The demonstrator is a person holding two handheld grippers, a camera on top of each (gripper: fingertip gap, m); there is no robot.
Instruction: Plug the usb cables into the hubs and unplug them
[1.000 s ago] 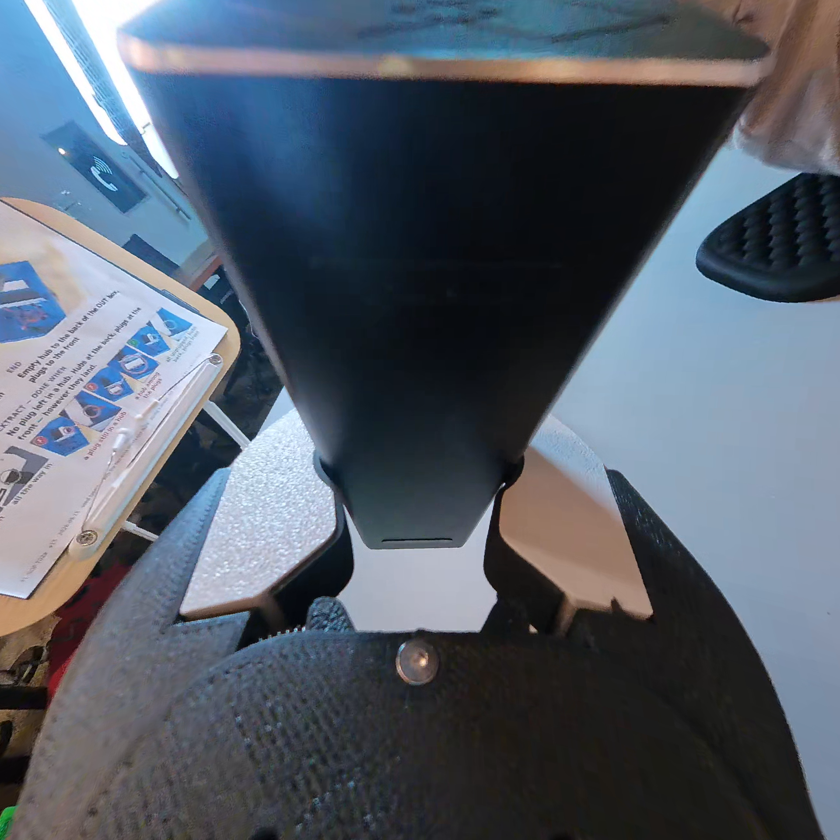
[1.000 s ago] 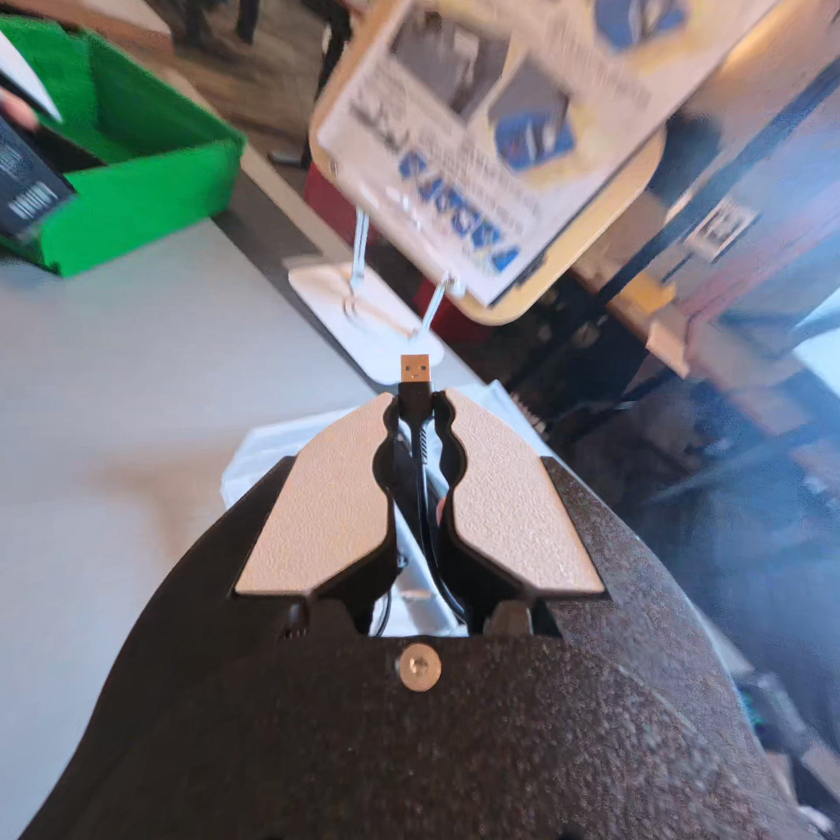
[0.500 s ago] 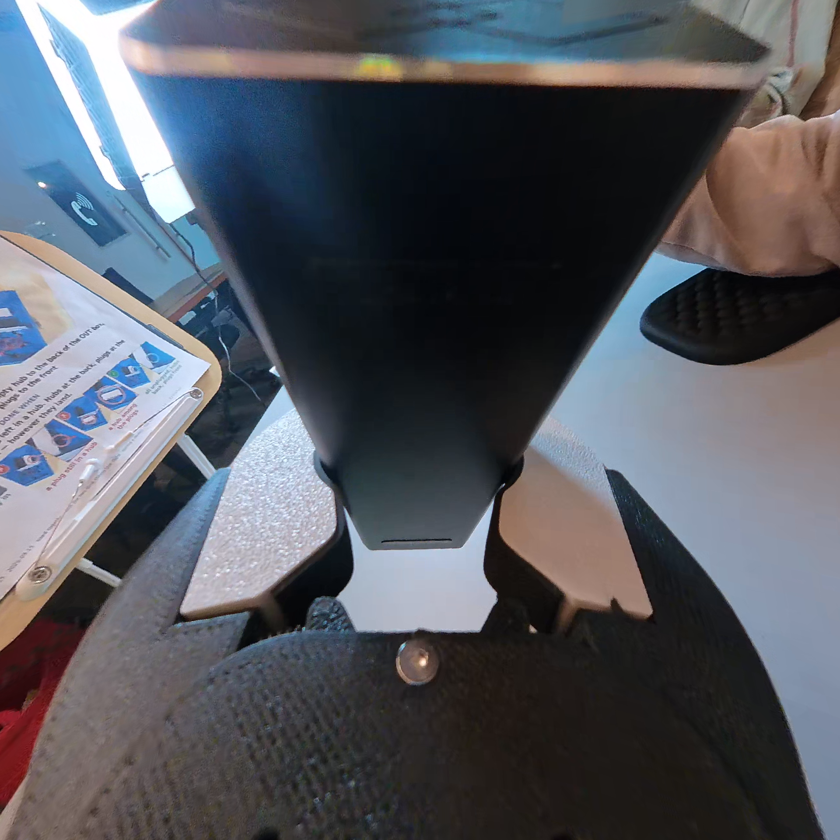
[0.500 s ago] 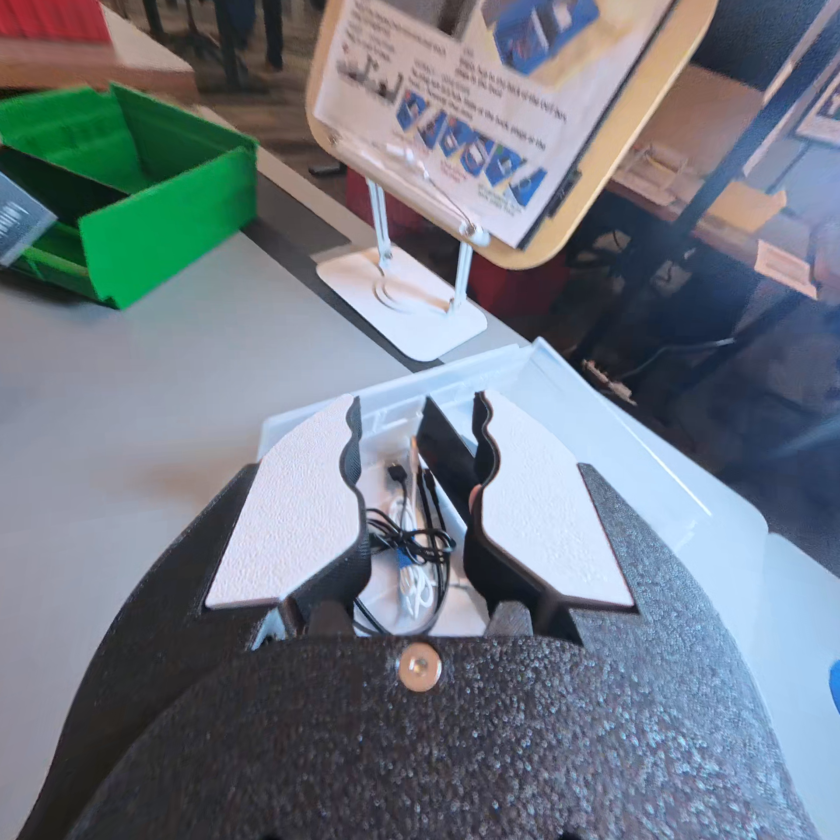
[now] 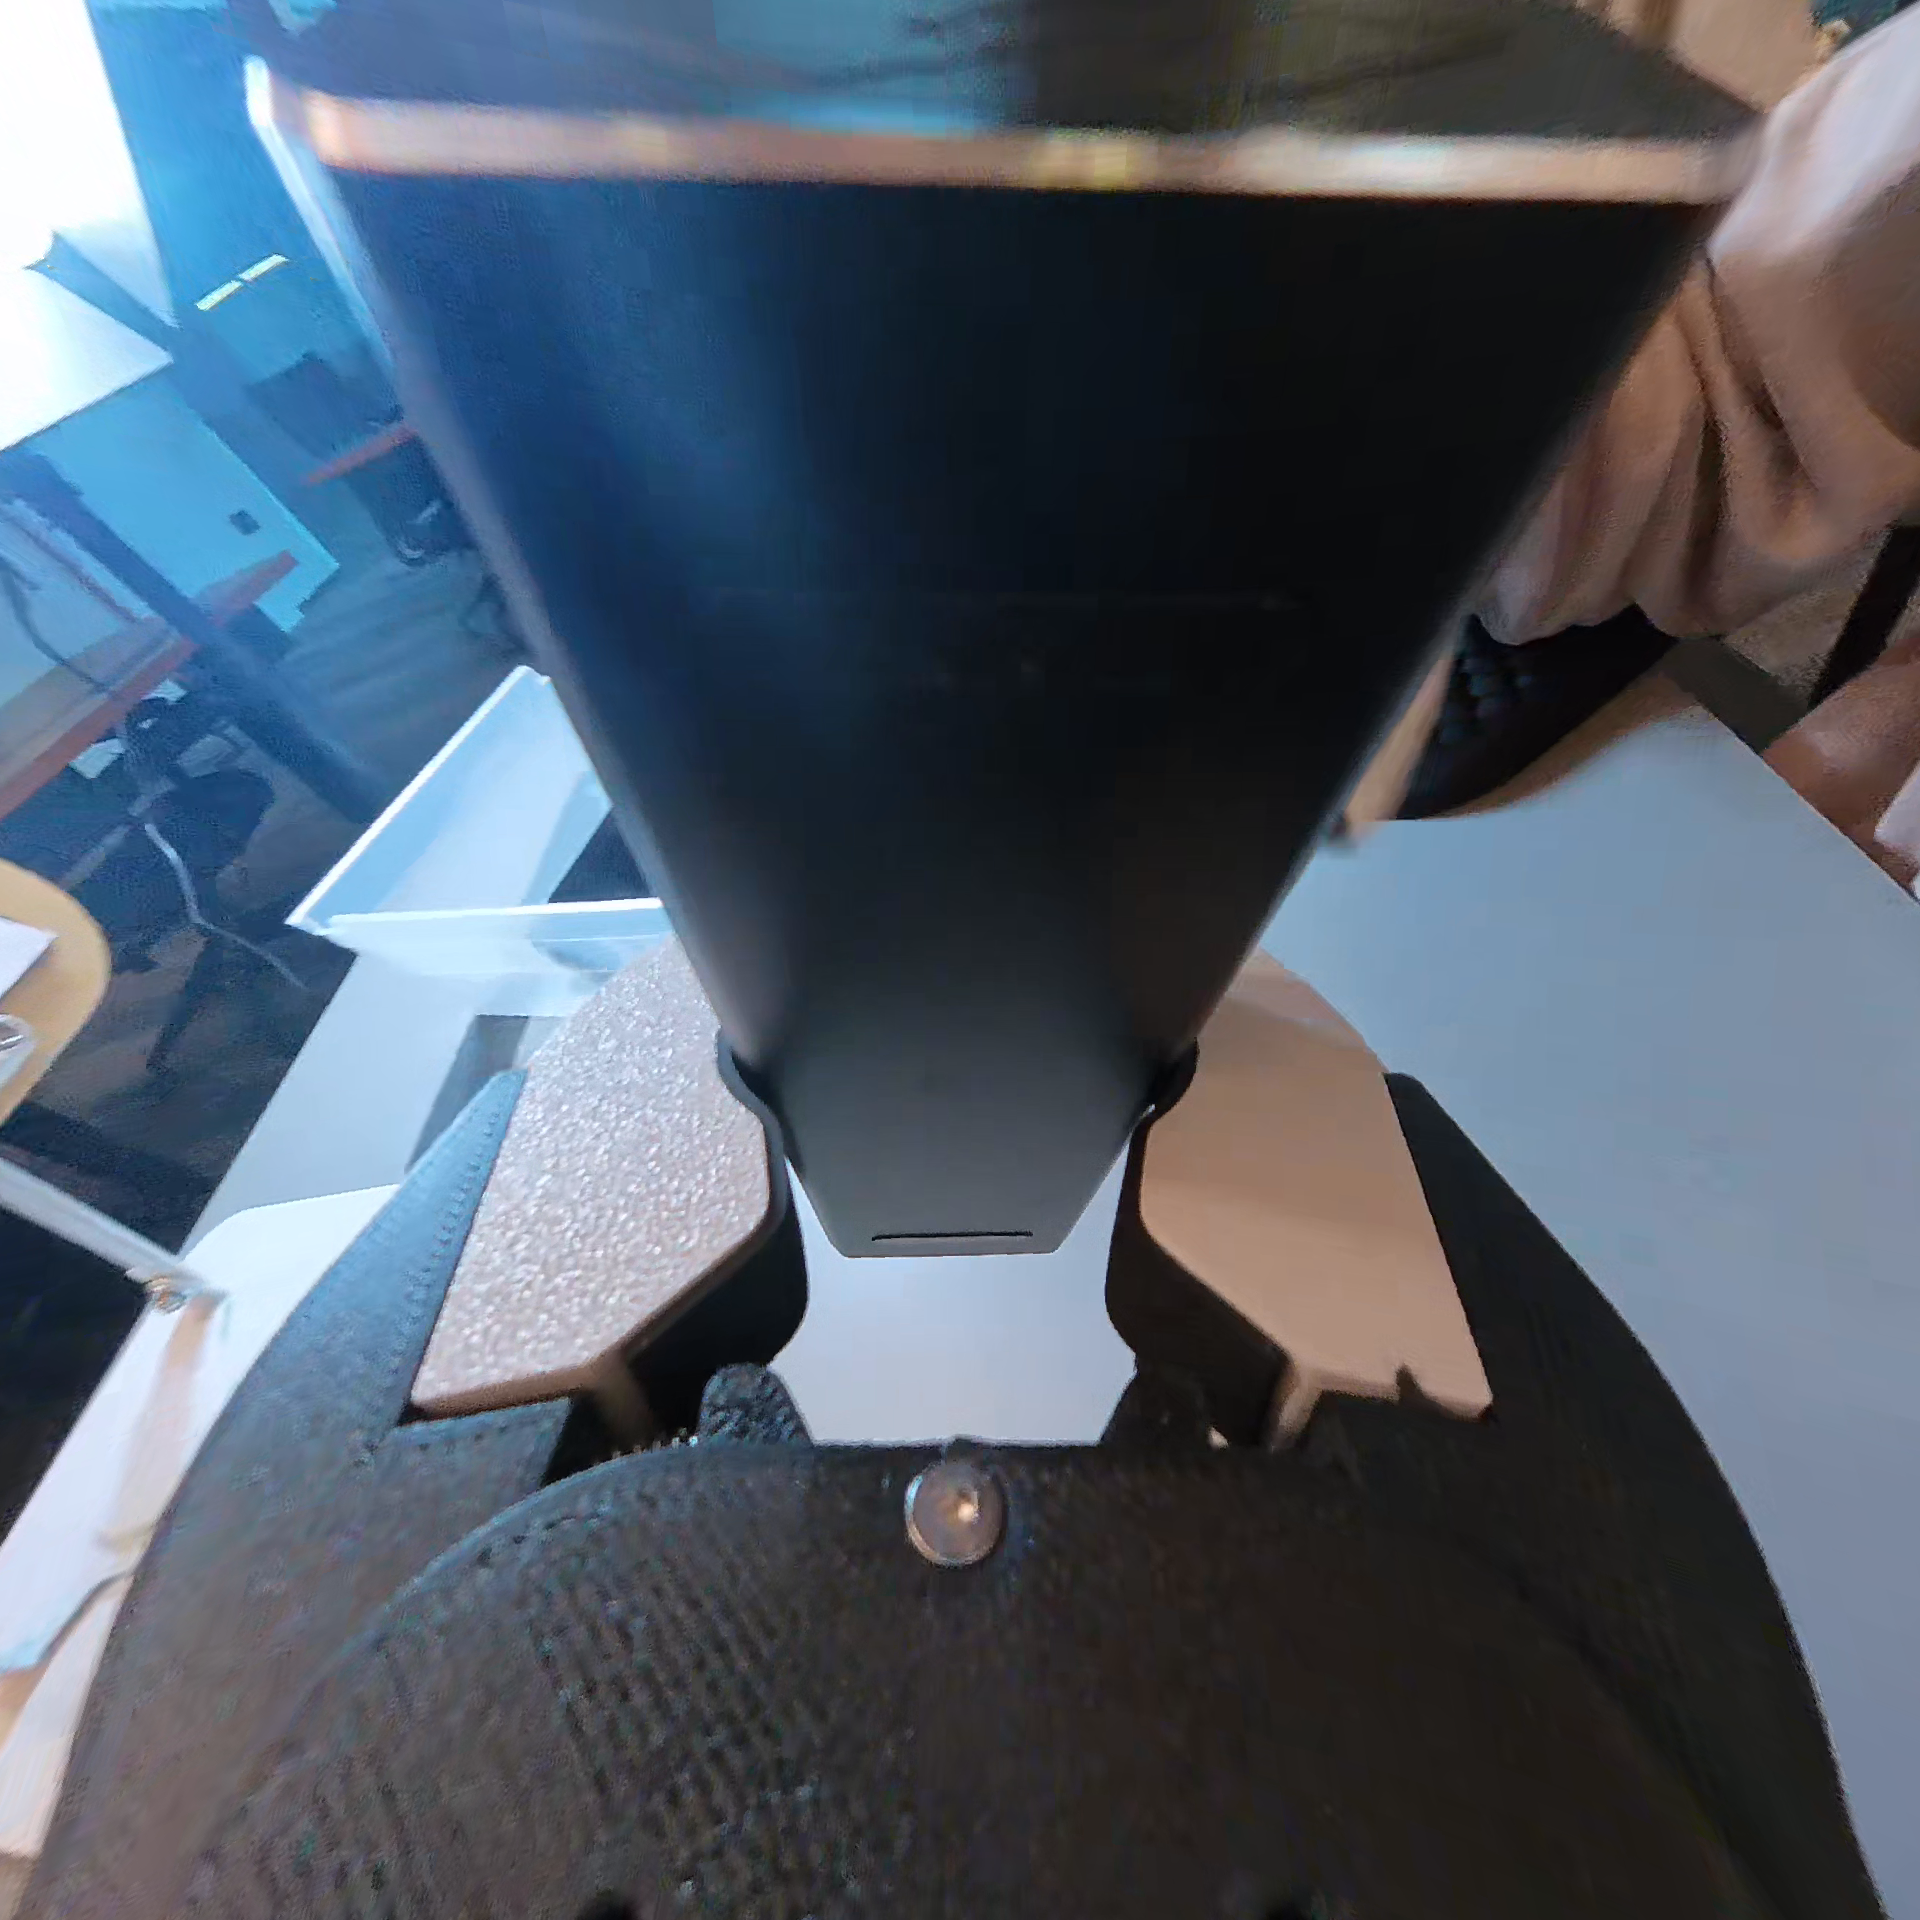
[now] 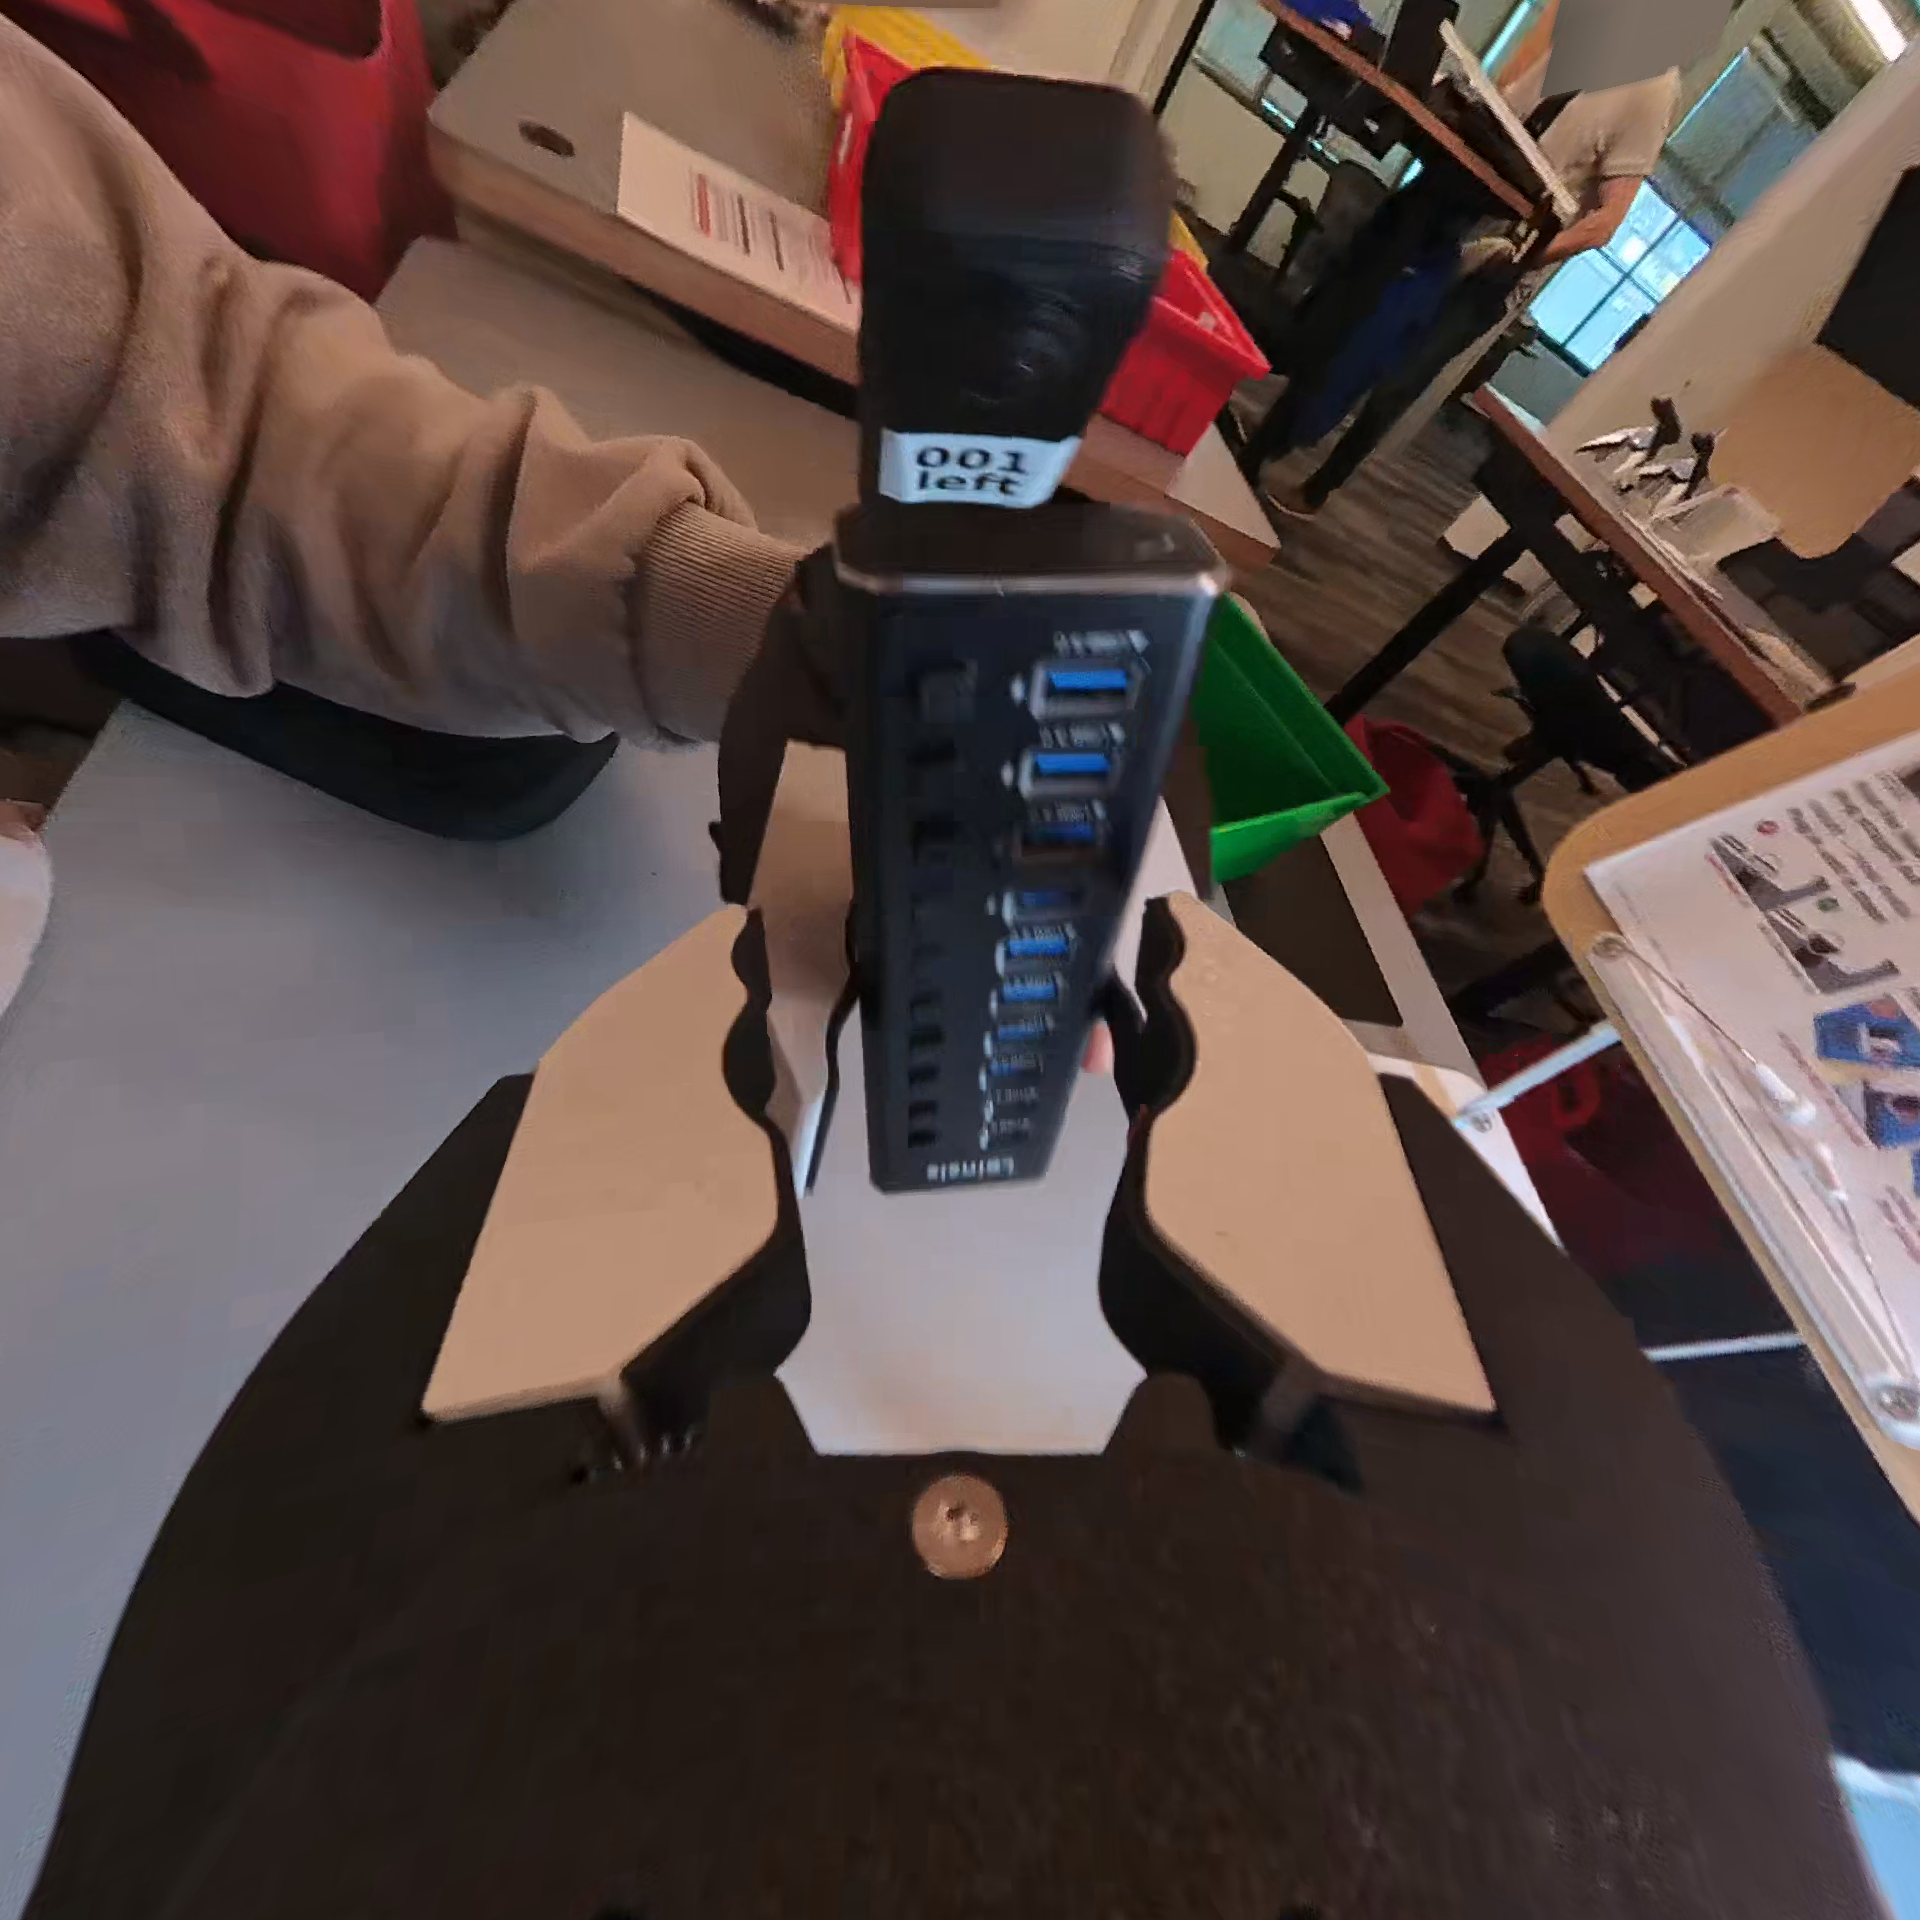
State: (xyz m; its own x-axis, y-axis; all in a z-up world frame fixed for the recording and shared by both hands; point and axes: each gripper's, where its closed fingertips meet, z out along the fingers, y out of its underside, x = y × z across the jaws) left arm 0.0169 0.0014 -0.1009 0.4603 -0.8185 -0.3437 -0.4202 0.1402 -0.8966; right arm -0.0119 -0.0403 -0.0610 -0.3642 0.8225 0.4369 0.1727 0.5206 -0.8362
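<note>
Grey desk (image 6: 260, 1039) has loads of bare room on the near side, and its far edge drops off toward other work tables in the background. One black USB hub (image 6: 997, 883) is held above it, standing on end, pinched at its lower end by the left gripper (image 5: 951, 1174), whose fingers press both narrow sides. Its port face looks toward the right wrist camera: one column of blue ports, though blur stops me counting them exactly. No plug sits in any port I can make out.

Right gripper (image 6: 951, 1049) is spread wide with nothing in it, its two pale fingers (image 6: 623, 1174) flanking the hub's bottom end without touching.

Off to the sides: one green bin (image 6: 1278, 769) behind the hub, one red bin (image 6: 1174, 353) farther back, one white tray (image 5: 457, 862) at the desk edge, one instruction board (image 6: 1766, 997) on the right. One beige sleeve (image 6: 312, 499) reaches in from the left.
</note>
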